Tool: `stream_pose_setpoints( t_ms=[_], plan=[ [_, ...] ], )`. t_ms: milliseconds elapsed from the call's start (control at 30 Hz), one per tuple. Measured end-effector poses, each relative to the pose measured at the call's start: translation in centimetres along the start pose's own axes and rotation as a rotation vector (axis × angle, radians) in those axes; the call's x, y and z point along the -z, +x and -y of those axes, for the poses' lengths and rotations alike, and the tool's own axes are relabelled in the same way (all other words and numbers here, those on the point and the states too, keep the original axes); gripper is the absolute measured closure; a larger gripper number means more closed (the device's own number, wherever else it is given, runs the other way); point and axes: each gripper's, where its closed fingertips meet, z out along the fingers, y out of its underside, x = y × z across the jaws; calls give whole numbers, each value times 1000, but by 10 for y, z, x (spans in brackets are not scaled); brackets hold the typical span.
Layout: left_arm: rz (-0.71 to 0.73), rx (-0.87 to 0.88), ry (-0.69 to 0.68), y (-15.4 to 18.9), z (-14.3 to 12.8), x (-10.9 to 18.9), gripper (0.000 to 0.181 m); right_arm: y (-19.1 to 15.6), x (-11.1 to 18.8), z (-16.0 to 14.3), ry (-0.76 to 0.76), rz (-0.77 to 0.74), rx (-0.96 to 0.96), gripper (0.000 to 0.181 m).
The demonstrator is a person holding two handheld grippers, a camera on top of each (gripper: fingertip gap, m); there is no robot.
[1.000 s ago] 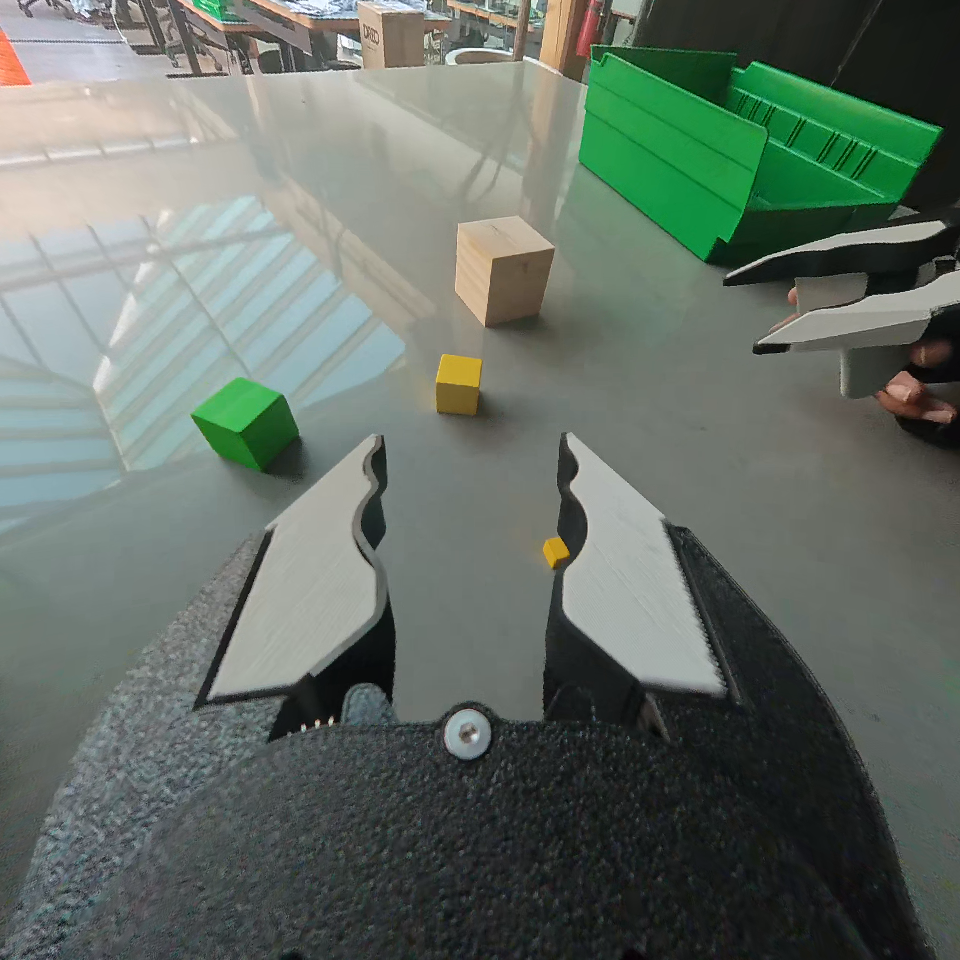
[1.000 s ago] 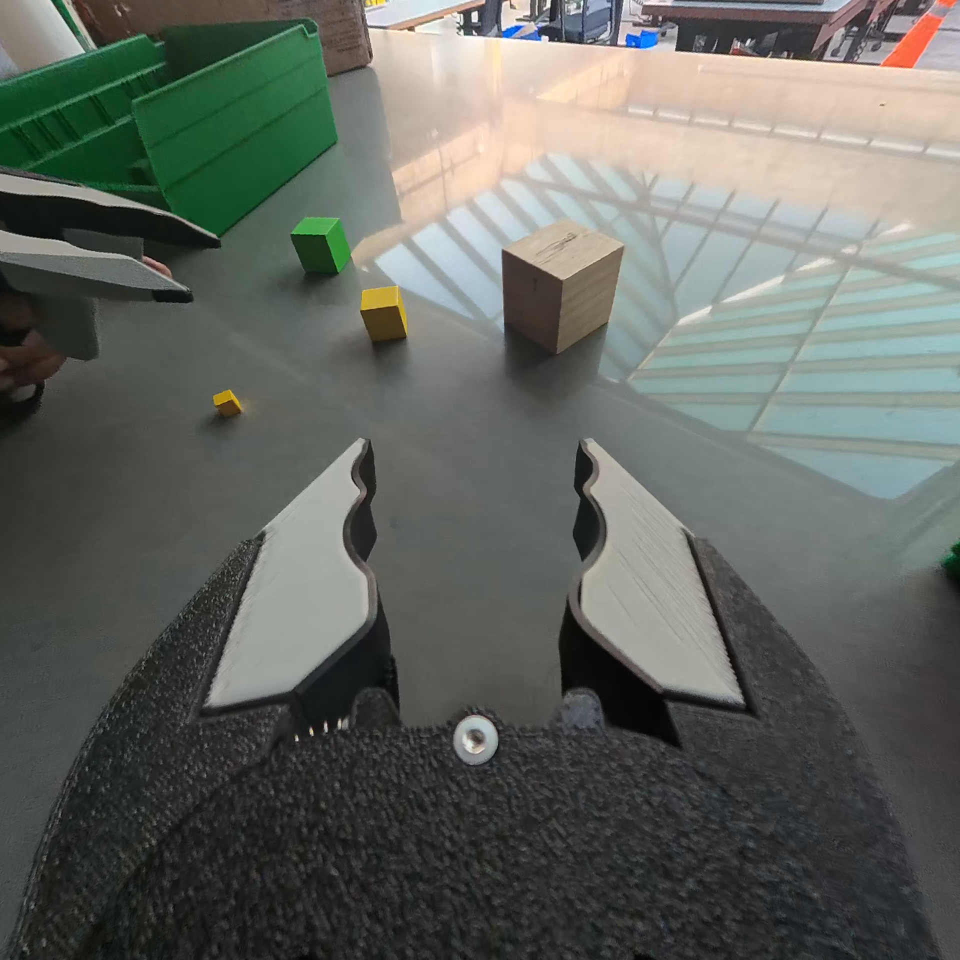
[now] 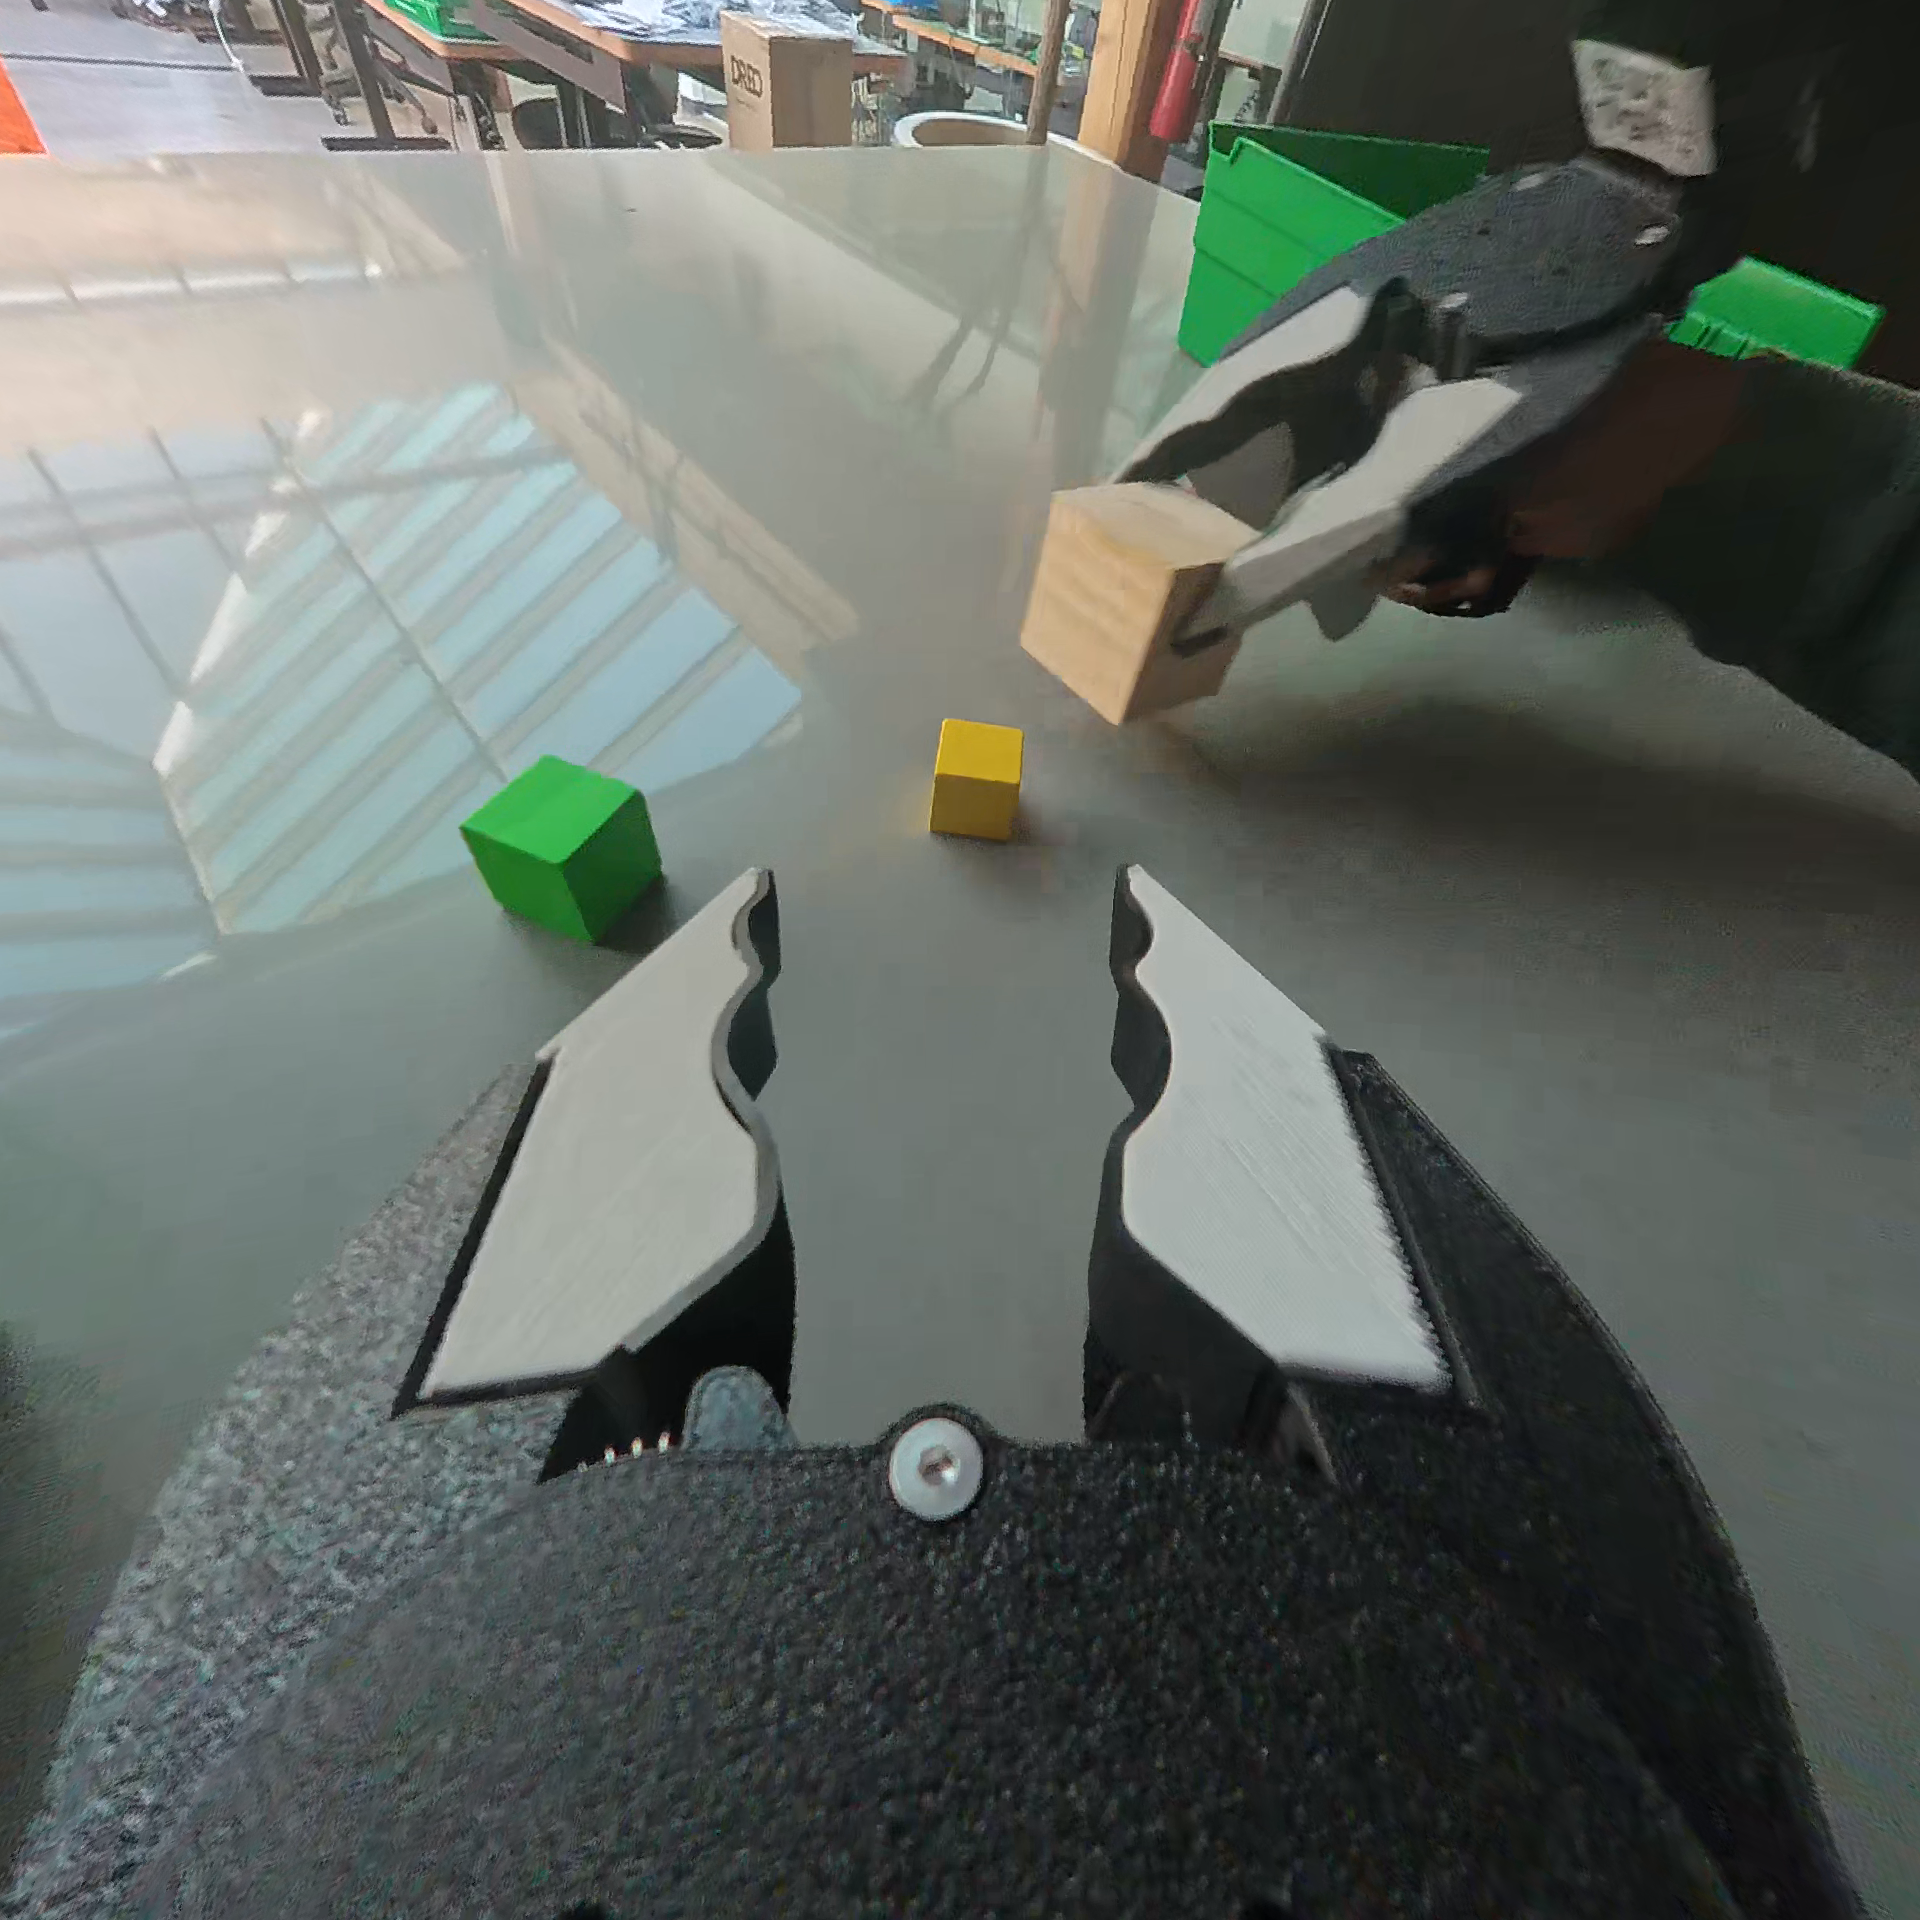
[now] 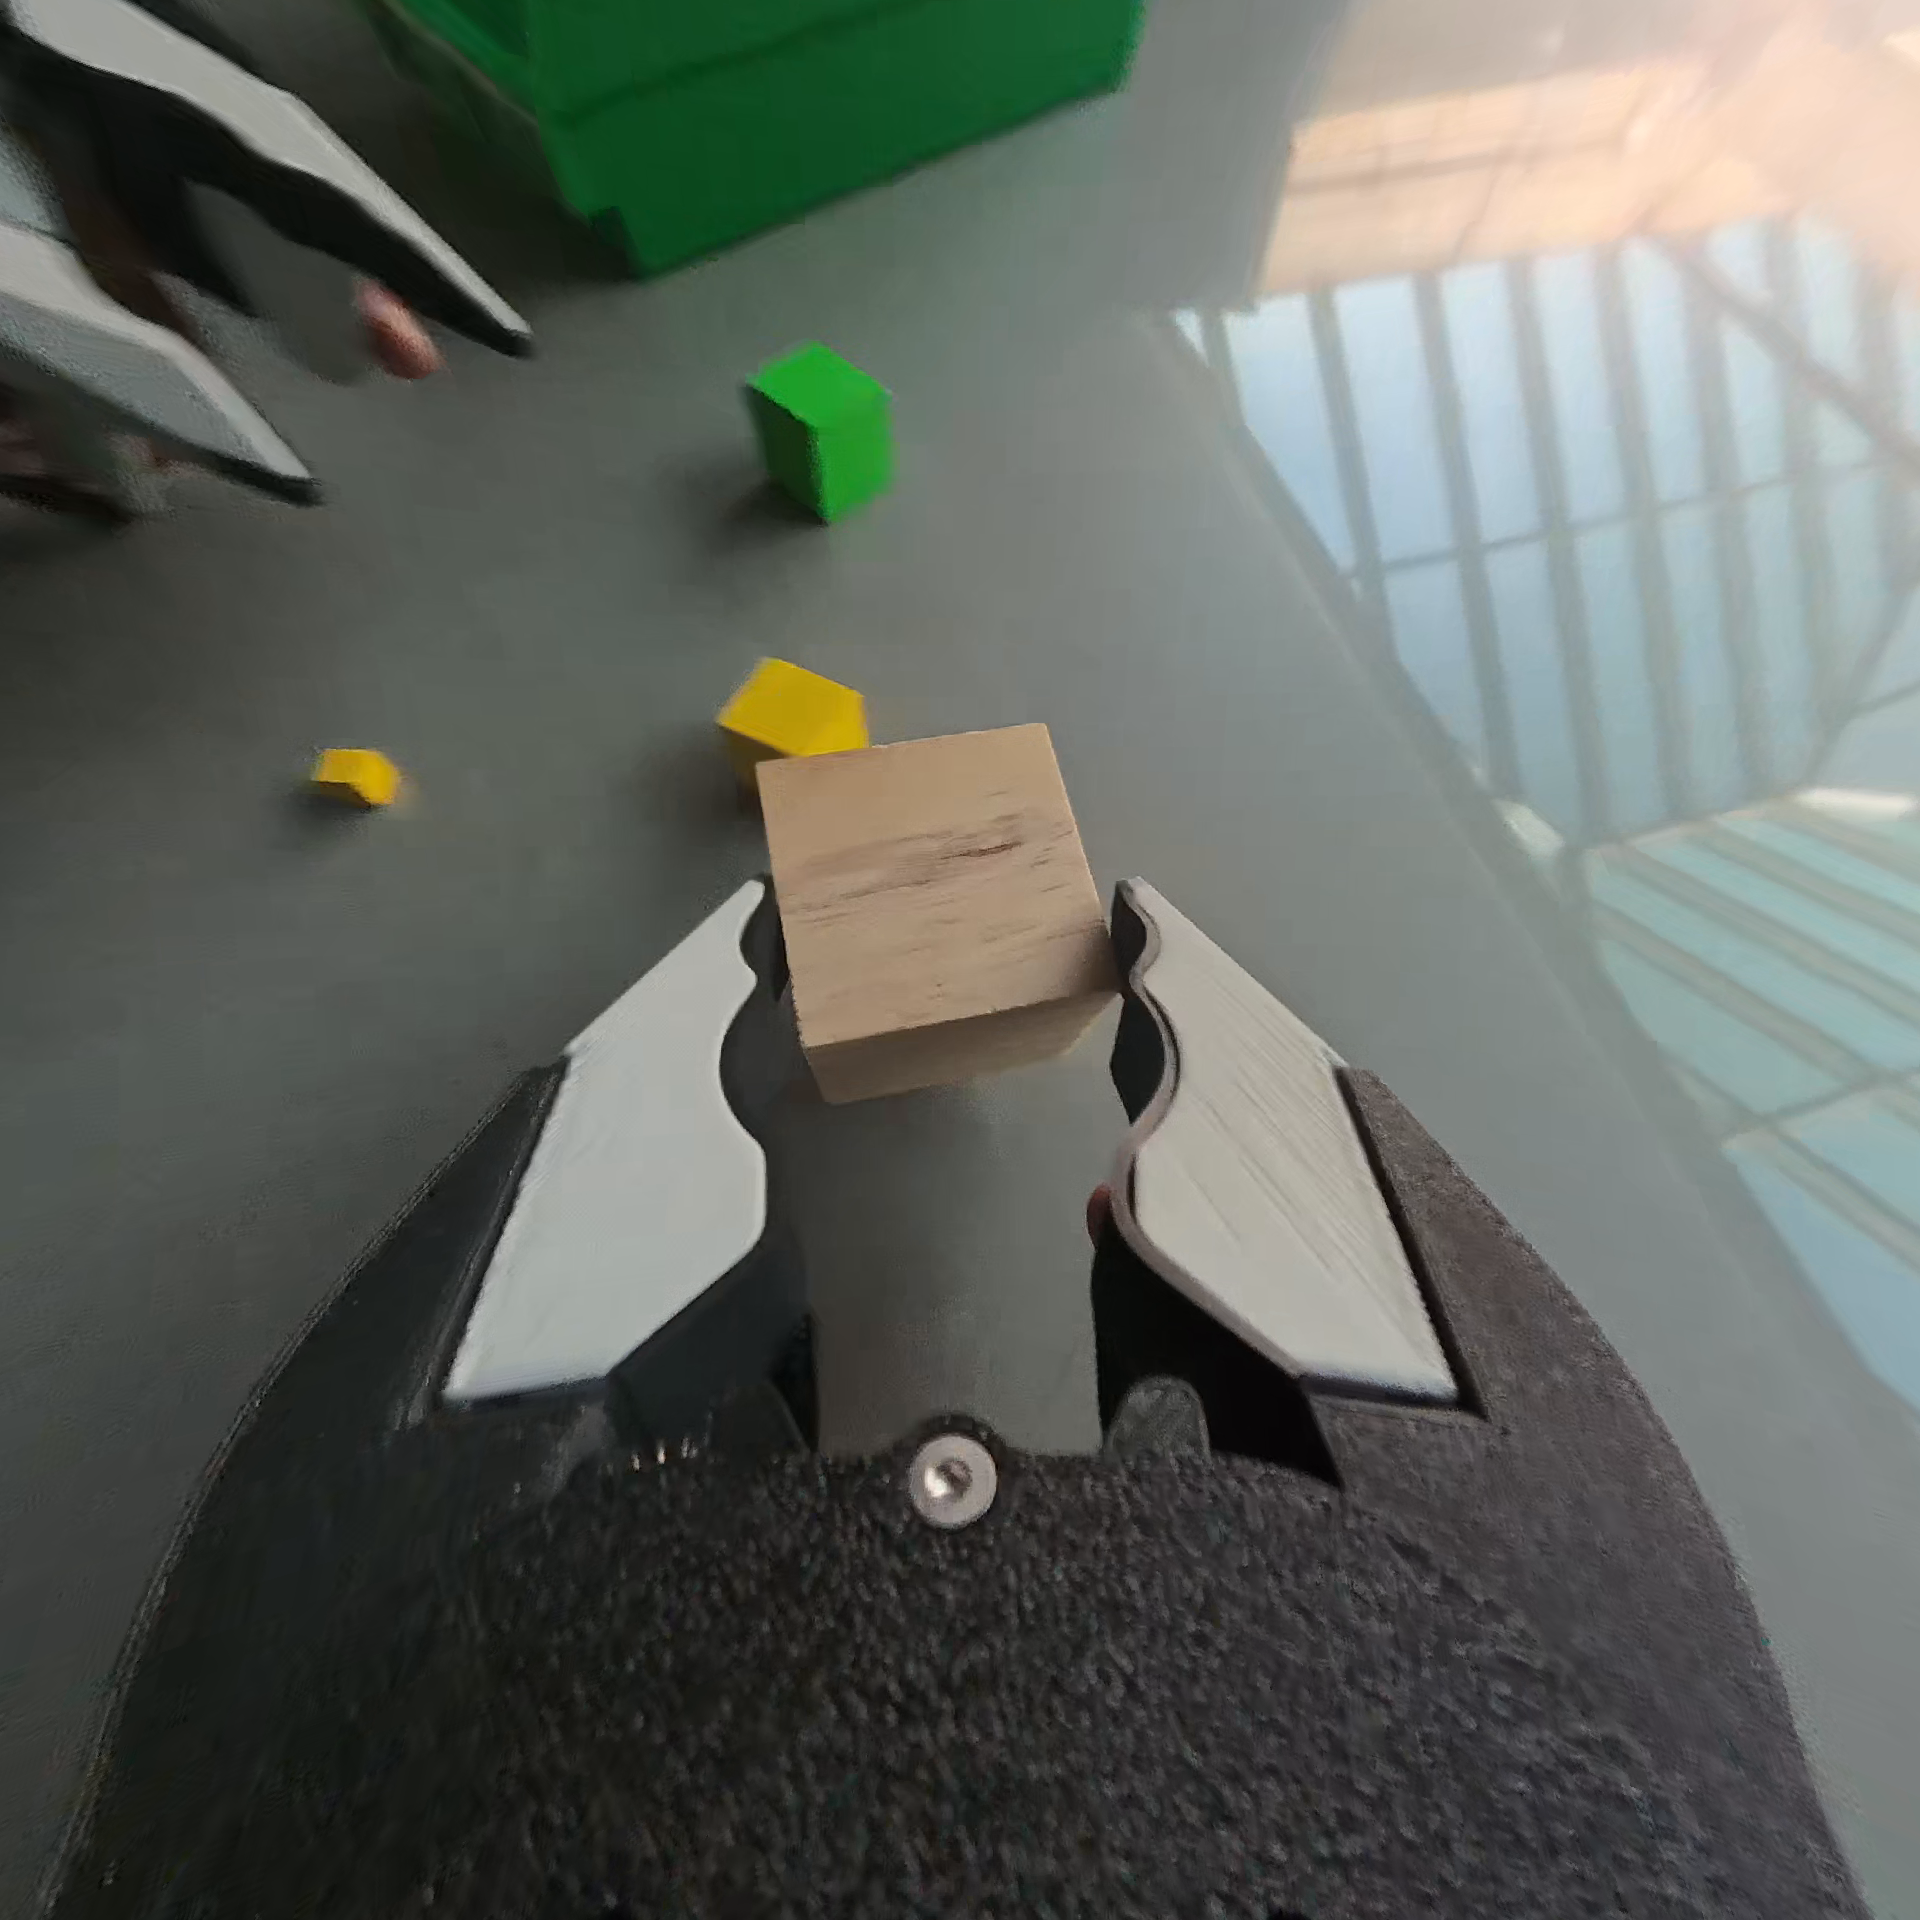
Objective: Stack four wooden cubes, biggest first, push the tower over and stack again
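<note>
Your right tool (image 4: 940, 935) is pinching the wooden cube (image 4: 930, 899), seemingly tilted just above the surface (image 4: 520, 644); level it. Your left tool (image 3: 943, 914) is hanging spread, gripping nothing, near the yellow cube (image 3: 975, 779).

I see the plain wooden cube (image 4: 928, 902) tilted, pinched between my right gripper (image 4: 940, 935) fingertips, lifted off the table (image 4: 520, 1039).

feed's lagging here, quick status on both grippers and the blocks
Right gripper shut on wood cube, cube tilted. Left gripper open, holding nothing. Yellow cube just ahead of it, green cube off its left finger.
</note>
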Motion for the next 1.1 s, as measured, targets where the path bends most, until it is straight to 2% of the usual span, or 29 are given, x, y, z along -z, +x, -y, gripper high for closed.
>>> stream_pose_setpoints(
  t_ms=[167, 267, 400, 700, 800, 900, 1100],
  plan=[
    [-5, 0, -7, 4, -3, 4, 118, -68, 0, 12, 26, 85, 66, 119],
    [-13, -2, -2, 10, -1, 6, 119, -88, -9, 9, 9, 96, 67, 119],
    [-21, -22, -13, 19, -3, 11, 119, -92, -24, -6, -63, 68, 72, 119],
    [-42, -54, -73, 31, -17, 23, 125, -90, -28, -2, -43, 14, 93, 115],
    [-56, -73, -111, 35, -24, 21, 131, -91, -13, 6, 19, -9, 54, 106],
    [-22, -74, -129, 28, -27, 17, 131, -87, 11, 6, 68, -69, 14, 105],
    [171, -26, -176, -41, -25, -6, 117, -98, 61, -12, 157, -149, -103, 111]
  ],
)
